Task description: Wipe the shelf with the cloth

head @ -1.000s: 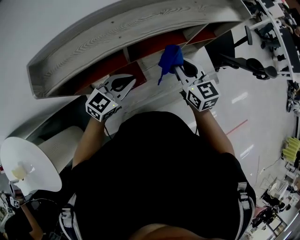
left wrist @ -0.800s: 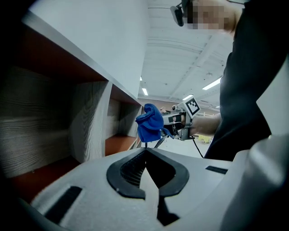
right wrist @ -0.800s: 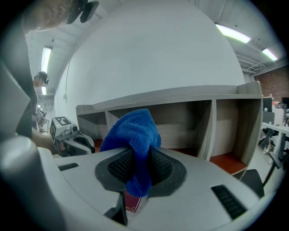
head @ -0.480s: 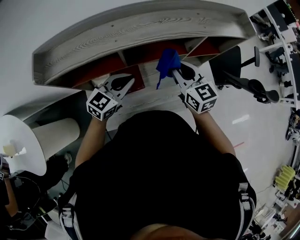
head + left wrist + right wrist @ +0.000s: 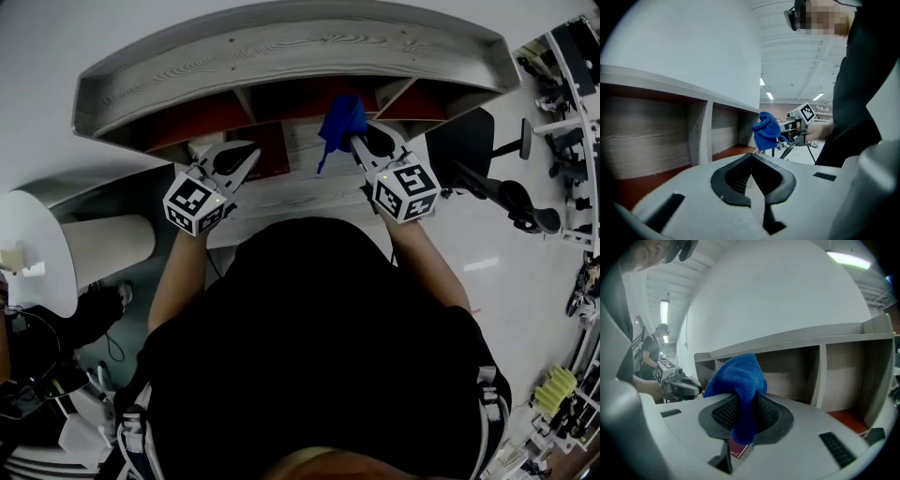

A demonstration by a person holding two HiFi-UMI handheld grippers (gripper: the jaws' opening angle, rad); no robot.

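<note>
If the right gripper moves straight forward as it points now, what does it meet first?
Probably the shelf, inside its open compartment, with the held blue cloth touching first; depth is unclear.

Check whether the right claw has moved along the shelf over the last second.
No, not noticeably: the right claw still holds the cloth at the shelf's middle opening, just left of the same divider.

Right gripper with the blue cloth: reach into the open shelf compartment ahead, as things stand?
Likely yes. The right gripper, shut on the blue cloth, points at the open grey wooden shelf. Nothing shows between them, and the upright divider stands aside.
</note>
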